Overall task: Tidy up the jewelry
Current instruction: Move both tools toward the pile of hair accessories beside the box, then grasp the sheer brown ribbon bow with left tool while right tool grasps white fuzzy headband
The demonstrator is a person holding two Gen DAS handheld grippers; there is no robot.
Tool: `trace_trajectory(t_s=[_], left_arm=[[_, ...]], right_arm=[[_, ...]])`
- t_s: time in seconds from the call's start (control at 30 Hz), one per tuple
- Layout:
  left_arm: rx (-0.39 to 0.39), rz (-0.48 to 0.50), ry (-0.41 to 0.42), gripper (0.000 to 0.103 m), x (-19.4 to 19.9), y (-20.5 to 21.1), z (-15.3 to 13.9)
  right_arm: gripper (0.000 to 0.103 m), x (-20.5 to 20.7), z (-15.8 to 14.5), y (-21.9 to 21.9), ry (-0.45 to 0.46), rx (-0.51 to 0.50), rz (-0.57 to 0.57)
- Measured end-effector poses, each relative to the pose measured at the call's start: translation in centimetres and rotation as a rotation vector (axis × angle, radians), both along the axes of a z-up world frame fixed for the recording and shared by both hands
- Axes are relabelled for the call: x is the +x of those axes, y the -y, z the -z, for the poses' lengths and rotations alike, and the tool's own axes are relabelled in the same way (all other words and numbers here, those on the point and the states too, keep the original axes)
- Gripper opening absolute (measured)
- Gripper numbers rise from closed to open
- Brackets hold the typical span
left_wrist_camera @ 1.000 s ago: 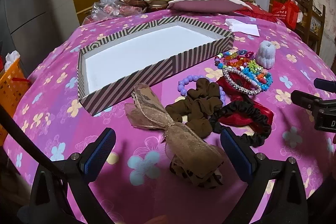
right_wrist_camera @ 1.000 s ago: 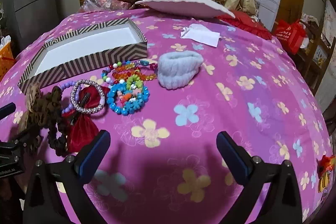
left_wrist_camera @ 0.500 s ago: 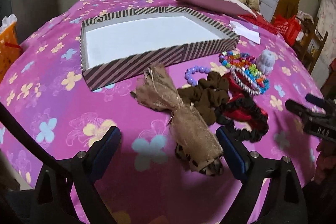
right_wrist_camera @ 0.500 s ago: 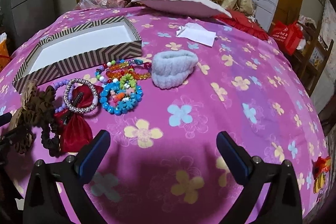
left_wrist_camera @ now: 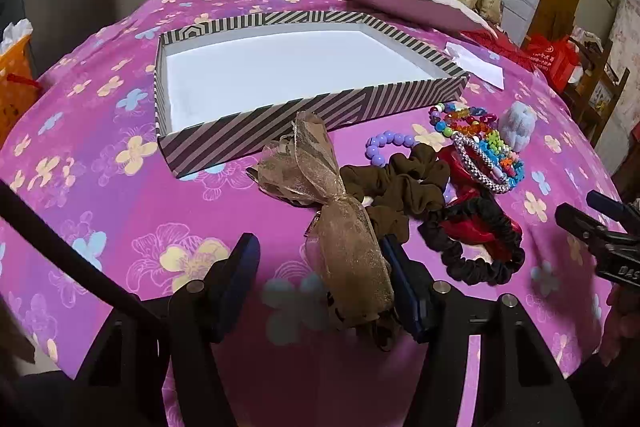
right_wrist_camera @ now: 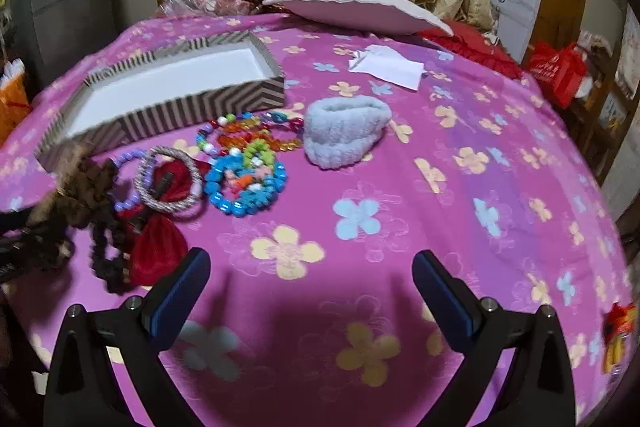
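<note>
— Jewelry and hair pieces lie in a heap on the pink flowered cloth (left_wrist_camera: 100, 163), just in front of the striped box (left_wrist_camera: 304, 119). Where is the nearest piece?
— The tan organza bow (left_wrist_camera: 340, 227) lies between the fingers of the left gripper (left_wrist_camera: 320, 283). The jaws have just been closing around it; the right pad (left_wrist_camera: 402, 287) touches the bow's lower tail, while the left pad (left_wrist_camera: 240, 275) stands clear, so it is not yet clamped.
— And beside the bow?
— A brown scrunchie (left_wrist_camera: 400, 183) touches it, then a black scrunchie (left_wrist_camera: 476, 247) over a red bow (left_wrist_camera: 468, 223). Further back sit a purple bead bracelet (left_wrist_camera: 384, 145), a silver bangle (left_wrist_camera: 480, 167), a blue bead bracelet (right_wrist_camera: 248, 187) and a fluffy pale-blue band (right_wrist_camera: 344, 131).
— The box?
— White inside, nothing in it.
— The other tool?
— The right gripper (right_wrist_camera: 312, 291) hangs over bare cloth with its jaws wide apart, holding nothing, well right of the heap.
</note>
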State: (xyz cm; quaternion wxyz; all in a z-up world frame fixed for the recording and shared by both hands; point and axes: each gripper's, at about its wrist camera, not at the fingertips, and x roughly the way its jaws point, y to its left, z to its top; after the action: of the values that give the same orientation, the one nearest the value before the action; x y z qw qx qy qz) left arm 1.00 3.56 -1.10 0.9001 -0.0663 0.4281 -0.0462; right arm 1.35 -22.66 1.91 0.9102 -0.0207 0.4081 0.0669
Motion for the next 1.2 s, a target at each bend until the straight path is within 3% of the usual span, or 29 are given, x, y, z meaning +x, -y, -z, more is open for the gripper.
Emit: trace_trajectory(t_s=[0.1, 0.23, 0.33, 0.43, 0.53, 0.67, 0.97, 1.13, 1.2], left_arm=[[-0.002, -0.01, 0.024, 0.019, -0.1, 0.1, 0.1], [-0.038, -0.002, 0.022, 0.012, 0.4, 0.2, -0.1], [-0.006, 0.004, 0.033, 0.01, 0.8, 0.7, -0.4], [0.025, 0.012, 0.025, 0.0, 1.0, 1.0, -0.4], [0.029, 0.008, 0.049, 0.0, 0.7, 0.8, -0.8], [0.056, 0.005, 0.133, 0.0, -0.2, 0.7, -2.2], [-0.002, -0.014, 0.141, 0.0, -0.1, 0.0, -2.6], [-0.004, -0.001, 0.142, 0.0, -0.2, 0.2, -2.6], [-0.006, -0.005, 0.135, 0.0, -0.1, 0.2, -2.5]], right_arm=[[0.103, -0.7, -0.3, -0.3, 0.038, 0.048, -0.023], [0.103, -0.8, 0.2, -1.8, -0.002, 0.042, -0.092], [0.101, -0.5, 0.4, -1.8, -0.033, 0.077, -0.099], [0.097, -0.3, 0.0, -0.9, -0.022, 0.097, -0.054], [0.097, 0.3, -1.0, 1.0, 0.021, 0.133, 0.017], [0.096, 2.5, -2.0, 3.1, 0.073, 0.152, 0.063], [0.094, 9.0, -0.7, 3.1, 0.074, 0.14, 0.079], [0.076, 11.6, 1.2, 3.2, 0.011, 0.141, 0.1], [0.063, 12.1, 1.8, 3.1, -0.007, 0.127, 0.105]])
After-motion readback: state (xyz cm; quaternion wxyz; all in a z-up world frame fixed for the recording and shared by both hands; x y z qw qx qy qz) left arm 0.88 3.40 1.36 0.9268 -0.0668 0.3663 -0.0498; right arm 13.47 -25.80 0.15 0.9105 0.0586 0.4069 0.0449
